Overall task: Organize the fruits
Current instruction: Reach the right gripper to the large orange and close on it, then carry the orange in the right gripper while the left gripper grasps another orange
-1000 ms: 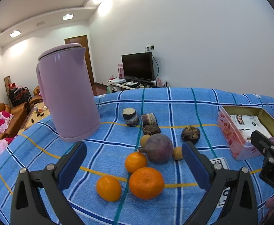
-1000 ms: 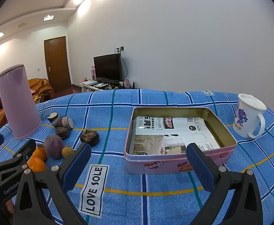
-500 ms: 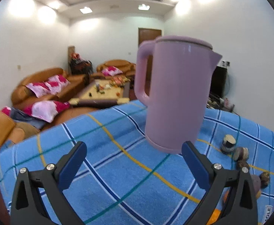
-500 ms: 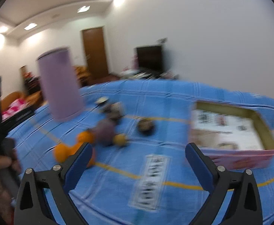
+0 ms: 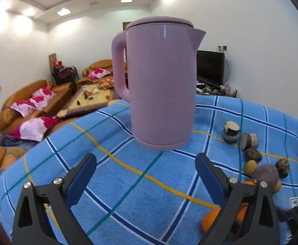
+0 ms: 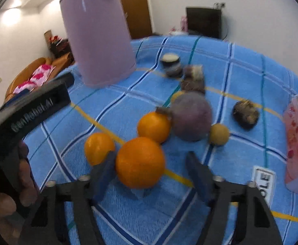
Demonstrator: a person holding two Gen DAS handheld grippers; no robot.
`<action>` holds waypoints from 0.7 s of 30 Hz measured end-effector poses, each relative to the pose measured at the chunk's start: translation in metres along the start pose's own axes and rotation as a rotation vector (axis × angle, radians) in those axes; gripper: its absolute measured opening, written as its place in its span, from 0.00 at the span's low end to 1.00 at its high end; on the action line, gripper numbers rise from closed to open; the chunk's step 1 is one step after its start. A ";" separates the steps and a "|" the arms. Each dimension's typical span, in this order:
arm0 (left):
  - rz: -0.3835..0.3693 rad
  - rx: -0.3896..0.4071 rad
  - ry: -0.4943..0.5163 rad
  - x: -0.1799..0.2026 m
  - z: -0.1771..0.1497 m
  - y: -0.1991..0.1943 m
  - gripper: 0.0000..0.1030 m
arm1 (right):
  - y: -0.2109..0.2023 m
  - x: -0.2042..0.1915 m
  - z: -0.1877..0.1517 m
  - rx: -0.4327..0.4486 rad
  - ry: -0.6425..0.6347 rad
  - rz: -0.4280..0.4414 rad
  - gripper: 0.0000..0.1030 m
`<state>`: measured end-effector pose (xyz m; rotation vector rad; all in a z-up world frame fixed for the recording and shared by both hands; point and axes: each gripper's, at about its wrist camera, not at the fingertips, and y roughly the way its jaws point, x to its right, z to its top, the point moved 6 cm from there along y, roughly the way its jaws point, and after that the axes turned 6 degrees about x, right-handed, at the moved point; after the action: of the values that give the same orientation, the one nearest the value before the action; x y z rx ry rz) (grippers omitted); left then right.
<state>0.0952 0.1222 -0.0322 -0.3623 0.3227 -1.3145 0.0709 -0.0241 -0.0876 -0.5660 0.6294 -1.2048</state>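
— Blue checked tablecloth point(image 6: 240, 65), big orange point(image 6: 140, 162) nearest, right gripper point(image 6: 150, 170) closing around it, right pad not yet touching.

— Left gripper point(image 5: 146, 174) wide, empty, facing kettle point(image 5: 159, 85). Best centred, squeezed gently, lifted toward tin point(image 6: 295, 143).

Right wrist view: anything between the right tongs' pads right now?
Yes: the largest orange sits between the closing right tongs. A gap shows beside the right pad; no grip yet, in the right wrist view.
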 end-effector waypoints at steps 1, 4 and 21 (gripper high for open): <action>-0.014 -0.008 -0.011 0.000 0.000 0.001 0.94 | -0.002 0.000 0.000 0.006 -0.011 -0.010 0.48; -0.031 -0.028 -0.013 0.002 -0.004 0.002 0.89 | -0.007 0.000 -0.007 0.005 -0.015 -0.012 0.48; -0.411 -0.177 0.204 0.075 -0.049 -0.028 0.57 | -0.106 0.099 -0.018 0.262 0.103 -0.166 0.48</action>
<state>0.0664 0.0391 -0.0656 -0.4608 0.5599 -1.7370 0.0101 -0.1485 -0.0399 -0.3416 0.5077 -1.4548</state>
